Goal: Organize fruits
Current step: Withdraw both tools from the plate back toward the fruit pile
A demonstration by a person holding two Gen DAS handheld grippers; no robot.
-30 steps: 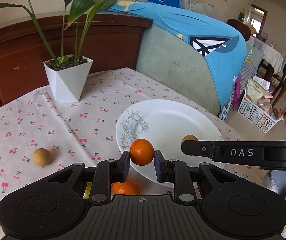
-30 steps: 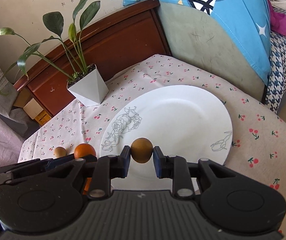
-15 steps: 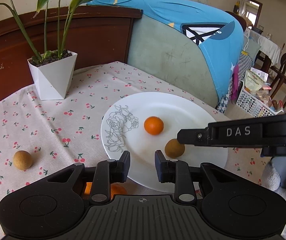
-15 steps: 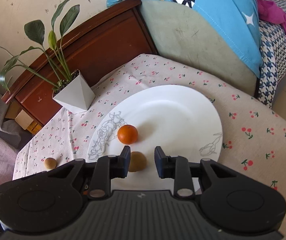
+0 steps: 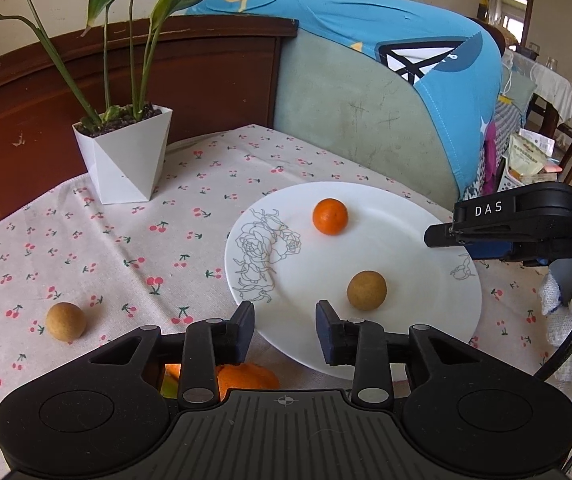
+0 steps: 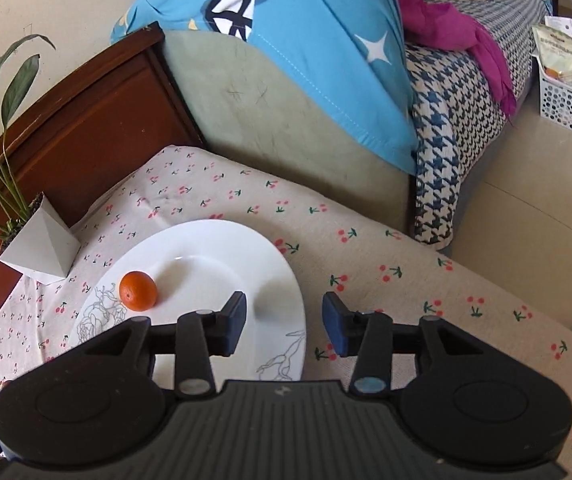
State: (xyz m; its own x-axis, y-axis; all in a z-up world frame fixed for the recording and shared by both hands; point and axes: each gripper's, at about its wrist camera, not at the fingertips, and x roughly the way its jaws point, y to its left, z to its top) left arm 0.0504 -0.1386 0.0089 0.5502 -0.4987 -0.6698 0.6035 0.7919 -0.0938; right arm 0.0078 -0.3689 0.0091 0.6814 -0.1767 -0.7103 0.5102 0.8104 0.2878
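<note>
Left wrist view looked down over a table covered by a cherry-print cloth (image 5: 133, 264), where a white plate (image 5: 426, 320) with a line-drawn rose carried two fruits: a small orange (image 5: 330, 216) towards its far side and a tan round fruit (image 5: 366, 290) nearer the camera, the two well apart. The left gripper (image 5: 284, 330) hung over the plate's near rim with its jaws opening and nothing between them; the tan fruit sat just right of its right finger, not touched. A second tan fruit (image 5: 65, 321) lay on the cloth to the left of the plate, and another orange fruit (image 5: 245, 376) showed partly beneath the gripper body, at the plate's near edge. A white faceted pot (image 5: 125, 160) with a leafy plant stood at the back of the table, against a dark wooden headboard (image 5: 205, 80). On the right, one finger of the other tool, marked DAS, reached in above the plate's right rim, with a white-gloved hand (image 5: 566, 304) below it. From the right wrist view, the right gripper (image 6: 283, 322) pointed down at the plate's right edge, its jaws opening and empty, one finger over the plate and the other over bare cloth. The orange was visible on the plate's left part, while the tan fruit on the plate was out of sight there. A blue cloth (image 6: 318, 52) draped a sofa beyond the table.
</note>
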